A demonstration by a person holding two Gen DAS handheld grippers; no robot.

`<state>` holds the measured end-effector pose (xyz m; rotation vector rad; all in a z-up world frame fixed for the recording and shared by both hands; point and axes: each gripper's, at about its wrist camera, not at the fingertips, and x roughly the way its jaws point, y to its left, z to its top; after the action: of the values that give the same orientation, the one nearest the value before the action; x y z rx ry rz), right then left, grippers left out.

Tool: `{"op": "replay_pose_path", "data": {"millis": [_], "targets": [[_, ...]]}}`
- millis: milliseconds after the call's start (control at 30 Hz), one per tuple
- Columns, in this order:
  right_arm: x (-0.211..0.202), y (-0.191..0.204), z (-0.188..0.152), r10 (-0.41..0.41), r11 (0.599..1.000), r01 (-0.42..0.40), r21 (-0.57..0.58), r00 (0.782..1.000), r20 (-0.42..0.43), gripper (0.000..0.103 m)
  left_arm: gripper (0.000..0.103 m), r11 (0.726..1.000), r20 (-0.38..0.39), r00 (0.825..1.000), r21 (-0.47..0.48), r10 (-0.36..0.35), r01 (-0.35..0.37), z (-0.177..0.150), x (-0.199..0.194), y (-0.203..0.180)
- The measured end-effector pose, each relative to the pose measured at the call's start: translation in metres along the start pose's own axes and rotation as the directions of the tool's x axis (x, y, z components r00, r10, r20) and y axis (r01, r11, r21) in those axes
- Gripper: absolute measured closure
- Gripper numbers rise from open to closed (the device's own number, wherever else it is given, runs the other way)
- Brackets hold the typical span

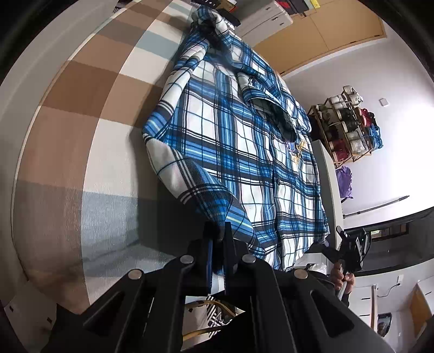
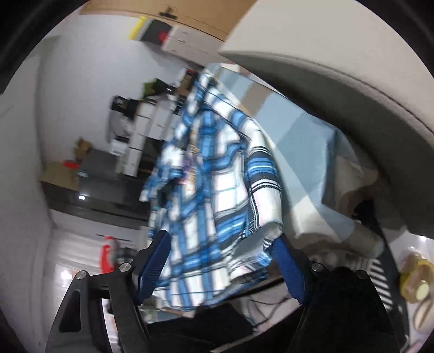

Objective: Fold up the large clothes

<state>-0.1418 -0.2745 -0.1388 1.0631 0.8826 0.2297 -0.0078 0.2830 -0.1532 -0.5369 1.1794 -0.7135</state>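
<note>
A large blue-and-white plaid shirt (image 1: 244, 152) lies spread along the right side of a bed with a brown, white and pale blue checked cover (image 1: 89, 152). My left gripper (image 1: 218, 230) is shut on the shirt's near corner, and the fabric is pinched between its black fingers. In the left wrist view the right gripper (image 1: 350, 244) sits at the shirt's near right edge, held by a hand (image 1: 343, 277). The right wrist view is blurred. There my right gripper (image 2: 221, 239) stands open, with the plaid shirt (image 2: 217, 190) hanging loosely between its blue pads (image 2: 154, 260).
A wooden rack of rolled items (image 1: 350, 127) and a purple bag (image 1: 344, 182) stand by the wall right of the bed. White drawers (image 1: 265, 16) are at the far end. A grey padded bed frame (image 2: 339, 81) curves along the right wrist view's right side, with a dark counter (image 2: 103, 195) on the left.
</note>
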Motion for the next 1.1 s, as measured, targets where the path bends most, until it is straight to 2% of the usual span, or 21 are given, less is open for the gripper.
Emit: {"op": "replay_pose_path", "data": {"millis": [67,200,300,333,400,433,467,567,667,767,833,900,933,1000,1067,1100], "targets": [[0.001,0.002,0.003,-0.008,1.0,0.008,-0.005,1.0,0.008,0.032,0.102,1.0,0.002,1.0,0.012,0.021,-0.021,-0.001,0.0,-0.001],[0.002,0.004,0.014,-0.052,0.998,0.054,-0.029,0.997,0.055,0.031,0.102,0.999,-0.018,0.999,0.037,0.035,-0.034,-0.003,0.002,-0.003],[0.009,0.005,0.02,-0.073,0.996,0.074,-0.042,0.996,0.045,0.031,0.102,0.998,-0.015,0.999,0.039,0.04,-0.04,-0.002,0.002,-0.003],[0.012,0.007,0.021,-0.07,0.996,0.072,-0.051,0.997,0.035,0.035,0.102,0.999,-0.019,0.999,0.034,0.042,-0.041,-0.002,0.002,-0.002],[0.022,0.012,0.021,-0.096,0.992,0.096,-0.079,0.995,-0.004,0.05,0.102,0.998,-0.033,0.998,0.027,0.051,-0.05,-0.002,0.004,0.0],[0.028,0.013,0.02,-0.122,0.989,0.119,-0.087,0.992,-0.03,0.068,0.103,0.998,-0.042,0.998,0.026,0.053,-0.052,-0.003,0.005,0.001],[0.033,0.012,0.019,-0.133,0.988,0.127,-0.09,0.989,-0.059,0.079,0.102,0.998,-0.055,0.997,0.028,0.054,-0.053,-0.003,0.006,0.001],[0.035,0.011,0.019,-0.138,0.987,0.131,-0.095,0.988,-0.071,0.088,0.102,0.998,-0.036,0.997,0.019,0.063,-0.062,-0.002,0.002,0.001],[0.034,0.01,0.02,-0.144,0.985,0.137,-0.102,0.987,-0.069,0.098,0.1,0.997,-0.058,0.995,-0.001,0.079,-0.079,-0.002,0.004,0.003],[0.035,0.008,0.022,-0.154,0.984,0.146,-0.104,0.986,-0.068,0.099,0.099,0.992,-0.102,0.988,-0.029,0.118,-0.121,-0.003,0.009,0.006],[0.037,0.01,0.025,-0.166,0.981,0.158,-0.111,0.983,-0.073,0.099,0.092,0.99,-0.11,0.986,-0.041,0.127,-0.132,-0.003,0.009,0.008],[0.038,0.012,0.029,-0.175,0.979,0.166,-0.117,0.982,-0.071,0.099,0.074,0.991,-0.111,0.987,-0.052,0.12,-0.126,-0.004,0.008,0.009],[0.038,0.013,0.031,-0.179,0.978,0.17,-0.119,0.981,-0.07,0.099,0.069,0.992,-0.111,0.989,-0.064,0.096,-0.104,-0.004,0.007,0.009],[0.039,0.014,0.034,-0.183,0.978,0.175,-0.115,0.981,-0.067,0.099,0.045,0.995,-0.106,0.994,-0.088,0.042,-0.051,-0.004,0.007,0.01],[0.043,0.016,0.036,-0.173,0.981,0.166,-0.103,0.982,-0.072,0.099,0.032,0.995,-0.1,0.995,-0.1,0.009,-0.019,-0.004,0.01,0.006],[0.046,0.017,0.036,-0.172,0.982,0.164,-0.097,0.982,-0.074,0.099,0.03,0.994,-0.098,0.995,-0.104,0.016,-0.027,-0.003,0.011,0.004]]}}
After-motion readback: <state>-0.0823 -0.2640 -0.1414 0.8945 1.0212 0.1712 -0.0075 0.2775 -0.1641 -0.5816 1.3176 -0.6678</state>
